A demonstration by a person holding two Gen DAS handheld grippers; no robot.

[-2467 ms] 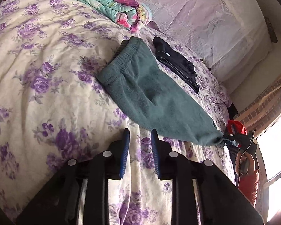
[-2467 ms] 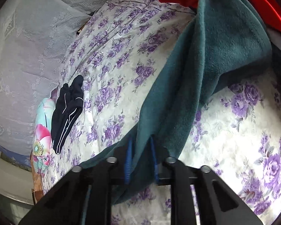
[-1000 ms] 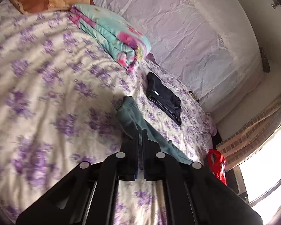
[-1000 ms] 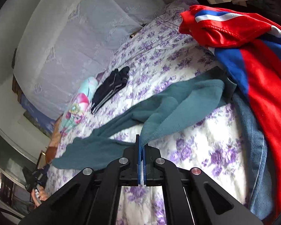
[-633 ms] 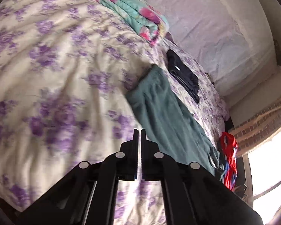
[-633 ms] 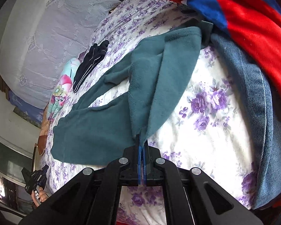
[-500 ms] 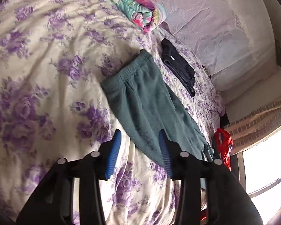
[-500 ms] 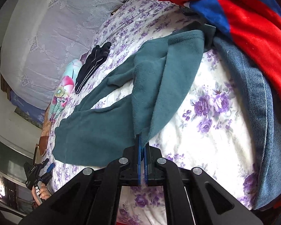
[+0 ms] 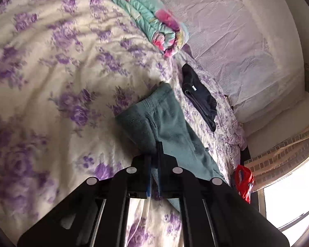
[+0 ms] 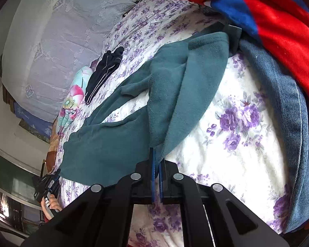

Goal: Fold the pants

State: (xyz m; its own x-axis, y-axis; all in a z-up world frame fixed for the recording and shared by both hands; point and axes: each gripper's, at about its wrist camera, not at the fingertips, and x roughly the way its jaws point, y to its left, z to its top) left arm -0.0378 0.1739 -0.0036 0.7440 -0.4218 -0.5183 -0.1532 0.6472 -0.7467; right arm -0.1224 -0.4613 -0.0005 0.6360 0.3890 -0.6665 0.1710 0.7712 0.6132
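Teal fleece pants (image 9: pixel 164 119) lie lengthwise on the purple-flowered bedsheet (image 9: pixel 51 82), waistband at the far end in the left wrist view. My left gripper (image 9: pixel 157 146) is closing its jaws on the near edge of the pants close to the waist; fabric is pinched between the blue pads. In the right wrist view the pants (image 10: pixel 175 94) are creased, with one leg end doubled over. My right gripper (image 10: pixel 157 154) is shut on that leg end's edge. The left gripper (image 10: pixel 48 183), held by a hand (image 10: pixel 51 203), shows at the far waist end.
A folded floral quilt (image 9: pixel 154 24) and a folded dark garment (image 9: pixel 199 100) lie beyond the pants. A red and blue garment (image 10: pixel 278 20) and jeans (image 10: pixel 278 94) are piled right of the leg end. A pale lace cloth (image 9: pixel 237 41) covers the wall behind the bed.
Half a second ago the left jaws stood wide over the pants' edge; now they have come down and pinched it. The right gripper sank slightly, keeping its grip on the leg end.
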